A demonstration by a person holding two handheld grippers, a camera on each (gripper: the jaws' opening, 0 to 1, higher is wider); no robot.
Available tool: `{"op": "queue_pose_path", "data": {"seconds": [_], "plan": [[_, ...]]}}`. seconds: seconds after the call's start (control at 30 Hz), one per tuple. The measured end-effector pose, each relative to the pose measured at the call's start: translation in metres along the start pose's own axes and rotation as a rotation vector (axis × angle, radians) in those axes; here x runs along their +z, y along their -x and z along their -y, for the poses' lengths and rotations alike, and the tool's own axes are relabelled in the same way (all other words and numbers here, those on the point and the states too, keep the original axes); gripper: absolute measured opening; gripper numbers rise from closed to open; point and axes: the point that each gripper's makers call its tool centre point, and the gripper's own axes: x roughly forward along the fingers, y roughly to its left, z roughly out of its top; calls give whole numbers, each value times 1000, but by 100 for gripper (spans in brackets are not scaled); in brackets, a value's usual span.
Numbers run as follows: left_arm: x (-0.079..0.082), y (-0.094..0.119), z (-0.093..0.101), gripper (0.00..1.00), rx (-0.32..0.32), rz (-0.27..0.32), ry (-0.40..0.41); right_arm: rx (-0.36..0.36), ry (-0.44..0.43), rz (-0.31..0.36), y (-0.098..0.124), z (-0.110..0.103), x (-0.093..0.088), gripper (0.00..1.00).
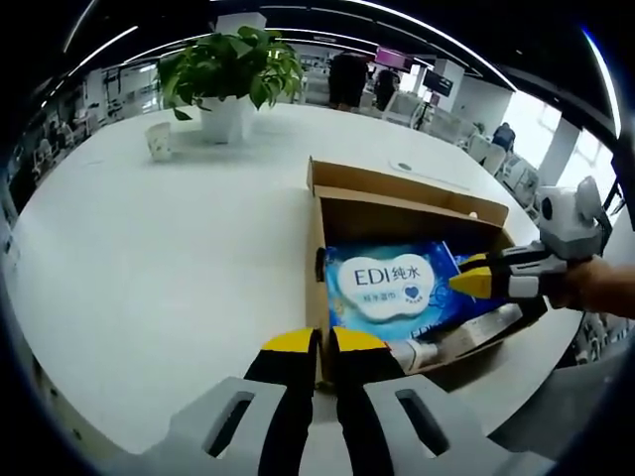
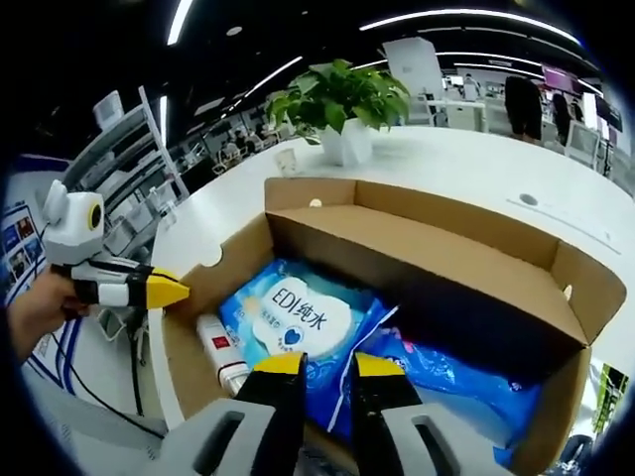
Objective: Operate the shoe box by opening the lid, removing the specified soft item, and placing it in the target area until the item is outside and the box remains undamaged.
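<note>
White round tabletop (image 1: 149,258) in an open-plan office; ceiling strip lights, desks and a few people far behind. One potted plant (image 1: 230,74) and one small paper cup (image 1: 158,140) stand near the far edge, well apart from the work.

One cardboard shoe box (image 2: 417,238) sits near the table's edge, already open, flaps standing up on its far side. Inside, counted: one blue wet-wipe pack (image 2: 298,317) with a white label, one further blue soft pack (image 2: 456,382) beside it and partly under the box's shadow, one white tube (image 2: 223,357) with a red band along the near wall. Which pack is the specified item cannot be told; the labelled one is judged likeliest.

Right gripper (image 2: 327,369): jaws slightly parted with a narrow gap, holding nothing, tips just over the near edge of the labelled pack. The pack lies directly ahead of and below it, long axis running roughly crosswise to the jaws in the right gripper view.

Left gripper (image 1: 322,342): jaws nearly together, nothing between them, sitting at the box's outer wall, not over the contents. In the left gripper view the pack lies ahead and to the right.

Judgement: right gripper is the nearer one; next move is a short dip and pinch on the pack's edge.
</note>
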Motion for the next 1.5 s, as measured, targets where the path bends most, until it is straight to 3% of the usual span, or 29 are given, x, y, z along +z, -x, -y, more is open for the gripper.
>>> {"op": "queue_pose_path", "data": {"seconds": [0.13,0.23,0.8,1.5], "plan": [[0,0,0,3,2,2,2,1,-20,-9,-4,-1,-2,11],[0,-1,0,3,3,2,4,-34,-15,-12,-2,5,-2,0],[0,-1,1,3,3,-2,-5,4,-35,51,22,-3,16,0],[2,-2,1,4,-1,-23,-34,-34,-2,91,50,13,20,0]]}}
